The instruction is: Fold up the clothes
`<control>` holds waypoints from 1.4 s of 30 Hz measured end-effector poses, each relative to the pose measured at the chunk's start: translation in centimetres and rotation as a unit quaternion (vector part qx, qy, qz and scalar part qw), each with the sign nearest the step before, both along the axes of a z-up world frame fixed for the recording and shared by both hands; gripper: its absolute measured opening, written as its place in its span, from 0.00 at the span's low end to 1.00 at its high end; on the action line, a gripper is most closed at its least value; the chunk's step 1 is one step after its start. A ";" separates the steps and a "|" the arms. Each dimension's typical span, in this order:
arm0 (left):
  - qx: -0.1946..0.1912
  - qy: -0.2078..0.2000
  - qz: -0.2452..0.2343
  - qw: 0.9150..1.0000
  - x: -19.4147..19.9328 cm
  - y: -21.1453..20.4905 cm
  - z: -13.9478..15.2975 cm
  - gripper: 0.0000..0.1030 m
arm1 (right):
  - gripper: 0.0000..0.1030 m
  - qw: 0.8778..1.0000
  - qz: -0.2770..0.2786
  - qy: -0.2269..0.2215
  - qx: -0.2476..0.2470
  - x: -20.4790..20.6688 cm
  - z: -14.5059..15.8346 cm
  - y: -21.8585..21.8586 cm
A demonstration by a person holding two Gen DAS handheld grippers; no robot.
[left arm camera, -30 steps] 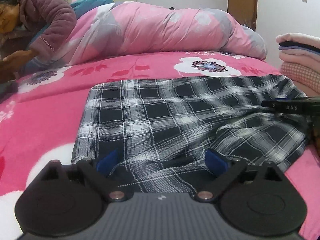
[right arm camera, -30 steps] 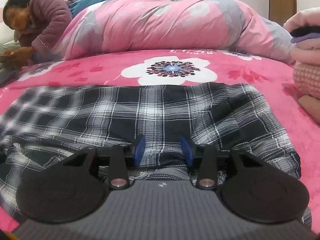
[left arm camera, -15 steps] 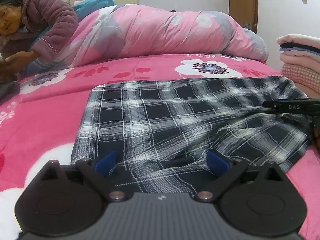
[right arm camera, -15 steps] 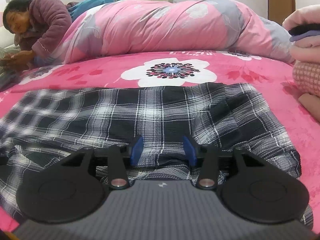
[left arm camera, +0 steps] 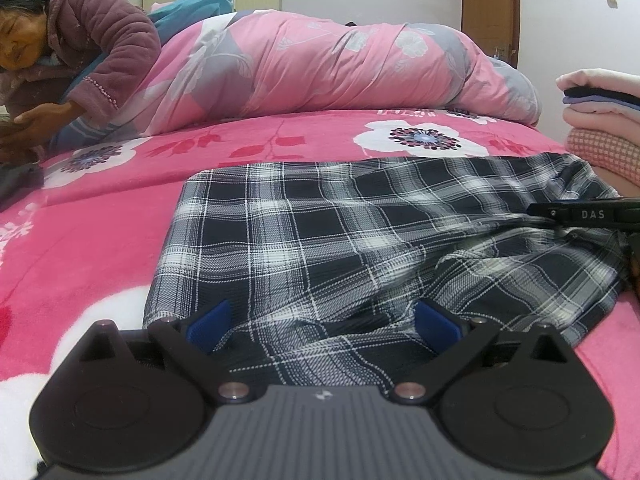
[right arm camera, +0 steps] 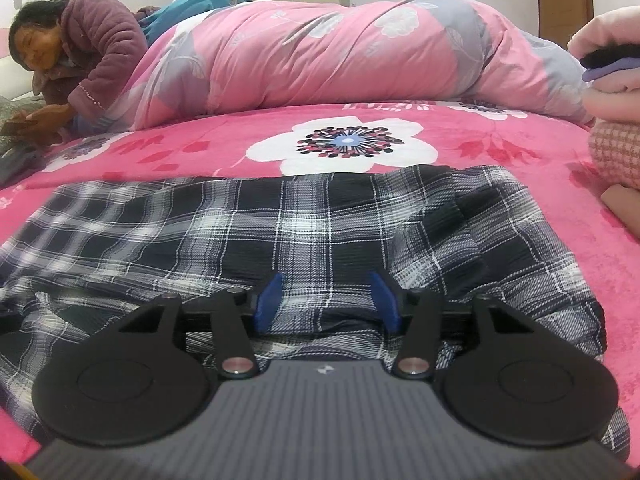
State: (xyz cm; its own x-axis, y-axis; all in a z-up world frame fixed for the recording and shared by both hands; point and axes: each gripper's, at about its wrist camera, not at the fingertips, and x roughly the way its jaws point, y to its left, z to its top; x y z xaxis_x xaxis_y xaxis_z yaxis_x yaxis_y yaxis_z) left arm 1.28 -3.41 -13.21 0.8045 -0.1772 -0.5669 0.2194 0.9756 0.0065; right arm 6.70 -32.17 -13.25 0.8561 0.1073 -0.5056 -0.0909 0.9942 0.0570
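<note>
Pink floral bed point(left arm camera: 100, 240) bears plaid garment point(left arm camera: 320, 240); both low-angled tools, left point(left arm camera: 322, 322) wide, right point(right arm camera: 327, 300) just widening, grip nothing.

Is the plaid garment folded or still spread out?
Partly folded: the plaid garment lies on the bed with a rumpled flap doubled over near its right side, not a neat stack.

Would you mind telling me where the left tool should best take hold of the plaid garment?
Probably the near left corner of the plaid garment, approached low from the front: that hem lies flat and free, just ahead of the open left tool.
</note>
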 end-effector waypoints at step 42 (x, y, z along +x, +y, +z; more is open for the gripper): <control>-0.003 0.072 0.106 0.992 2.2 1.8 3.5 0.97 | 0.53 1.000 0.002 0.002 0.001 0.0 -0.1 0.2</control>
